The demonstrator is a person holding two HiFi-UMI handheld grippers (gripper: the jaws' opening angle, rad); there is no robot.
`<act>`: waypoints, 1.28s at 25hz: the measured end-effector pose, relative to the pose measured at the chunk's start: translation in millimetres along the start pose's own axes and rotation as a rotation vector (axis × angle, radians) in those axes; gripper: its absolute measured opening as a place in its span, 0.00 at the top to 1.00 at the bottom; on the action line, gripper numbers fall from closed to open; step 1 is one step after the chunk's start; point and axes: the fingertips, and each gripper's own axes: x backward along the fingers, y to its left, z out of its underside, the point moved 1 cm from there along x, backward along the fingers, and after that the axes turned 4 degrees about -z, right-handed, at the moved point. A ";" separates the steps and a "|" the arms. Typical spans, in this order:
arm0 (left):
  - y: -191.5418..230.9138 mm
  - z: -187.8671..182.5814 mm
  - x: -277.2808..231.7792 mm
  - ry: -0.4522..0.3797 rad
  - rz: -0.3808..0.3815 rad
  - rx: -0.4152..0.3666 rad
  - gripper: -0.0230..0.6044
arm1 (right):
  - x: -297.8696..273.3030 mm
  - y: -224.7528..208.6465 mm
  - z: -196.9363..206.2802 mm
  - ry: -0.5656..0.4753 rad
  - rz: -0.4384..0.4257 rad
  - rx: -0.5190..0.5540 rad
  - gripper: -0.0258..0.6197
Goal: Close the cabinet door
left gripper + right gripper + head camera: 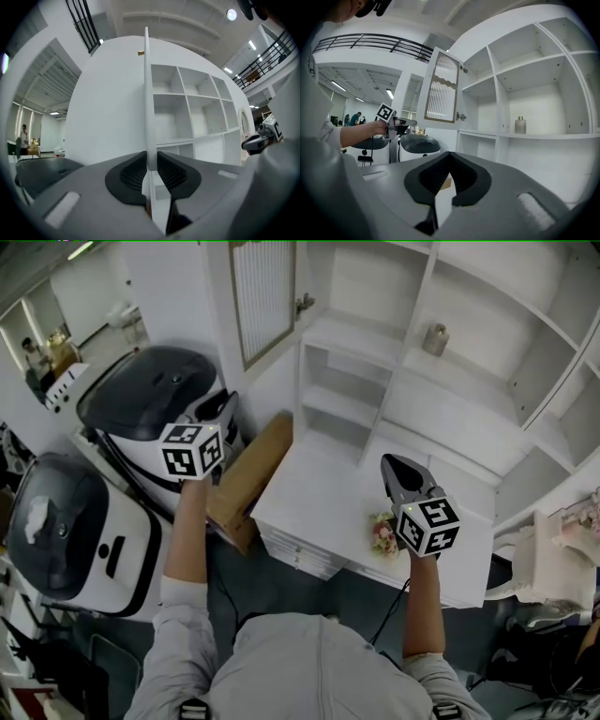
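Note:
The white cabinet door [262, 296] with ribbed glass stands swung open at the cabinet's upper left. In the left gripper view the door [146, 93] shows edge-on, with its lower free corner between the jaws. My left gripper [225, 409] [151, 164] is held level, and its pads sit against both faces of that edge. The right gripper view shows the door [440, 89] and the left gripper [405, 123] at its bottom corner. My right gripper [394, 465] [450, 153] hovers over the white desk, fingertips together, holding nothing.
Open white shelves [469, 343] fill the cabinet; a small bottle [435, 338] stands on one. A bunch of flowers [382, 532] lies on the desk [319, 493]. A cardboard box [248, 479] leans at its left edge. Two white-and-black machines [159, 409] [66, 521] stand at left.

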 end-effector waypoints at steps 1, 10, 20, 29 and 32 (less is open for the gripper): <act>-0.4 -0.4 -0.3 -0.001 -0.019 0.004 0.82 | 1.1 -3.9 -0.1 -0.001 -0.004 0.001 0.96; -54.4 -3.5 2.8 -0.018 -0.046 0.024 0.82 | 10.4 -32.5 4.9 -0.023 -0.047 -0.018 0.96; -133.8 -9.9 -25.8 -0.031 0.052 -0.005 0.78 | 32.4 -73.0 11.9 -0.042 -0.039 -0.057 0.96; -200.6 -15.0 -78.4 -0.058 0.197 -0.010 0.69 | 51.9 -115.9 20.0 -0.033 0.043 -0.083 0.96; -224.5 -17.3 -99.1 -0.059 0.277 -0.044 0.74 | 51.8 -124.4 23.2 -0.015 0.063 -0.081 0.96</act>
